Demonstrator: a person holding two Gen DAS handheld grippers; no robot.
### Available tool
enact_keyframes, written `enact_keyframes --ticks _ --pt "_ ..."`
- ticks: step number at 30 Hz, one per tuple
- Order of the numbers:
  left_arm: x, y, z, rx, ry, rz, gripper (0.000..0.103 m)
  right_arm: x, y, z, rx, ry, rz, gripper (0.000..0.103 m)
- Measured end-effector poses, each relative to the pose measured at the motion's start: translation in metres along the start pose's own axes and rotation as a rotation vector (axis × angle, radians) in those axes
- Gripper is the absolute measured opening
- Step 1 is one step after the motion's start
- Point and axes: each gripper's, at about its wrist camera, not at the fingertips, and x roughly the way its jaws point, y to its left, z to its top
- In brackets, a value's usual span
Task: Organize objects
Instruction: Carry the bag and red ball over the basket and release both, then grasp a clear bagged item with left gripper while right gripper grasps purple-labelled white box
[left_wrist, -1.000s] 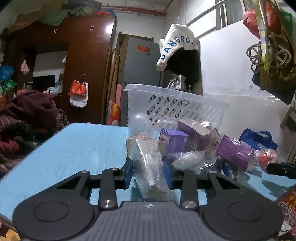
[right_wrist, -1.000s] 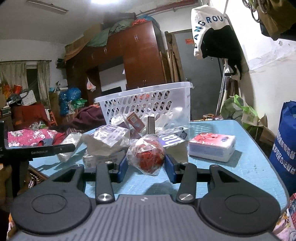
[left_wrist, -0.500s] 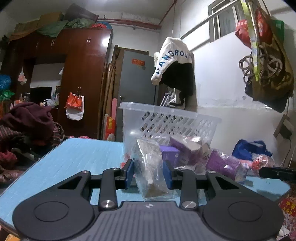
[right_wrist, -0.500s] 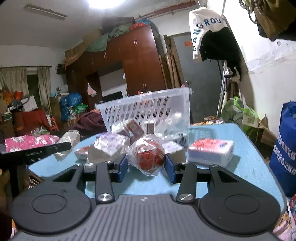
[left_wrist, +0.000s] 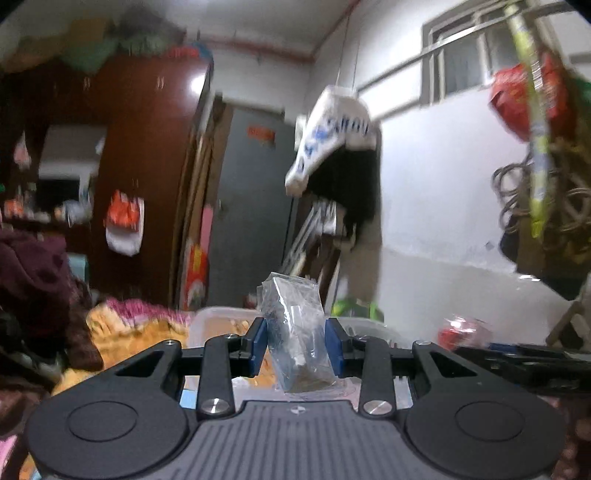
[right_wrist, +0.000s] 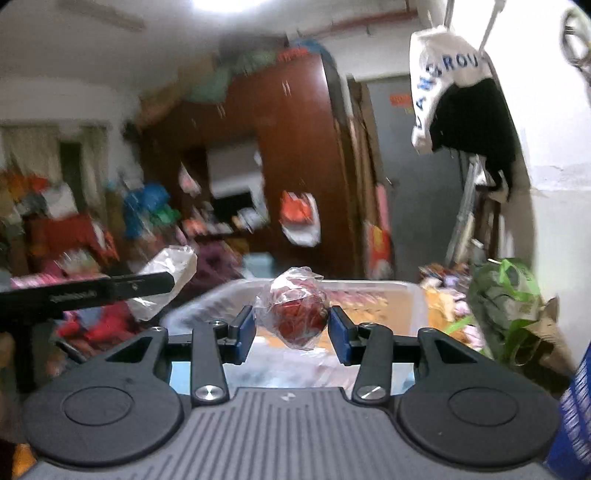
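Note:
My left gripper (left_wrist: 296, 341) is shut on a clear plastic-wrapped packet (left_wrist: 297, 332), held upright above the near rim of the white plastic basket (left_wrist: 218, 317). My right gripper (right_wrist: 291, 326) is shut on a red ball wrapped in clear plastic (right_wrist: 295, 312), raised over the basket's rim (right_wrist: 369, 285). In the right wrist view the left gripper's black finger (right_wrist: 110, 288) and its packet (right_wrist: 166, 280) show at the left. In the left wrist view the wrapped ball (left_wrist: 463, 330) and the other gripper's black body (left_wrist: 524, 360) appear at the right. Both views are blurred.
A dark wooden wardrobe (left_wrist: 147, 177) and a grey door (left_wrist: 251, 206) stand behind the basket. Clothes (left_wrist: 332, 147) hang on the white wall at the right. A green bag (right_wrist: 506, 295) sits right of the basket. Piles of cloth (left_wrist: 33, 288) lie at the left.
Both grippers have risen from the blue table with their items and moved forward over the basket's rim. The pile of packets on the table has dropped out of view.

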Motion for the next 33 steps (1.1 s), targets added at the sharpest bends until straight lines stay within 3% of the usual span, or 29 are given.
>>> enact_keyframes --ticks 2,6,7,8,9,11,12,15,18,21,25,28,33 --pt "0.03 -0.001 0.007 0.003 0.071 0.012 0.038 0.031 -0.004 0.009 0.003 0.082 -0.003 0.047" --pt "0.065 0.001 0.002 -0.01 0.16 0.022 0.039 0.057 -0.003 0.003 -0.041 0.155 -0.038 0.049" --pt "0.068 0.002 0.0 -0.011 0.163 0.022 0.044 0.057 -0.002 0.0 -0.047 0.15 -0.044 0.056" --pt "0.069 0.004 -0.002 -0.014 0.168 0.025 0.058 0.056 -0.002 -0.002 -0.045 0.139 -0.044 0.07" --pt "0.066 0.006 -0.005 -0.018 0.166 0.026 0.074 0.051 -0.003 -0.003 -0.04 0.124 -0.042 0.079" --pt "0.058 0.006 -0.006 0.0 0.136 0.028 0.077 0.031 -0.003 -0.006 -0.033 0.065 -0.041 0.1" --pt "0.049 0.006 -0.007 0.01 0.111 0.03 0.077 0.019 -0.003 -0.006 -0.034 0.029 -0.037 0.103" --pt "0.01 0.01 -0.02 -0.016 0.06 0.024 0.08 -0.03 -0.005 -0.028 -0.003 -0.047 -0.021 0.103" --pt "-0.039 0.013 -0.059 -0.039 0.034 0.005 0.087 -0.069 -0.008 -0.072 0.035 -0.071 0.02 0.103" --pt "-0.07 0.009 -0.104 -0.05 0.049 -0.018 0.087 -0.098 -0.005 -0.121 0.037 -0.07 -0.054 0.103" --pt "-0.088 -0.007 -0.145 -0.045 0.101 -0.078 0.087 -0.11 -0.012 -0.155 0.075 -0.051 -0.071 0.099" --pt "-0.089 -0.03 -0.143 0.015 0.089 -0.116 0.087 -0.101 -0.016 -0.156 0.064 -0.005 -0.095 0.09" --pt "-0.08 -0.061 -0.141 0.07 0.095 -0.164 0.087 -0.088 -0.013 -0.159 0.035 0.046 -0.098 0.084"
